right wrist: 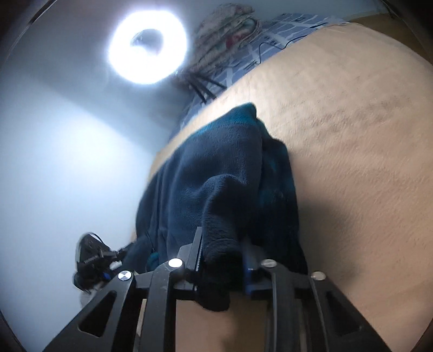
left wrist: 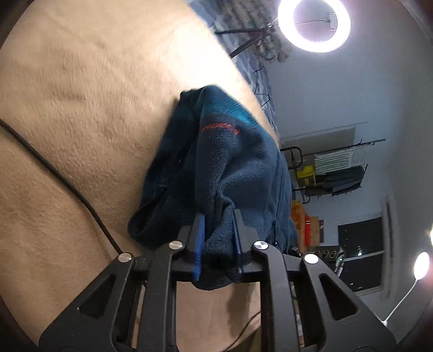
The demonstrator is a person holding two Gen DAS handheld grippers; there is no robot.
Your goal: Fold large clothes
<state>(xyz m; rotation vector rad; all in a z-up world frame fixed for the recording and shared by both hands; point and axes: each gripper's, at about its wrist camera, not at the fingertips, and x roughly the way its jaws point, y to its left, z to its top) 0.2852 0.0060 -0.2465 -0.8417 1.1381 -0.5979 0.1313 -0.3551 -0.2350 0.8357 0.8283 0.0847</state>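
Observation:
A dark teal fleece jacket point(left wrist: 232, 168) with a zipper and a red stripe hangs lifted over the beige carpet-like surface point(left wrist: 81, 108). My left gripper point(left wrist: 216, 216) is shut on a bunched edge of the fleece, the cloth pinched between its blue-padded fingers. In the right wrist view the same jacket point(right wrist: 216, 168) drapes away from my right gripper point(right wrist: 222, 241), which is shut on another bunched edge. The far end of the jacket rests on the beige surface point(right wrist: 351, 121). The other gripper point(right wrist: 92, 257) shows at the lower left of the right wrist view.
A black cable point(left wrist: 54, 173) runs across the beige surface. A ring light point(left wrist: 314, 24) on a tripod stands behind, with a blue patterned sheet point(right wrist: 284, 29) and folded bedding. A clothes rack point(left wrist: 338, 168) and shelves stand by the wall.

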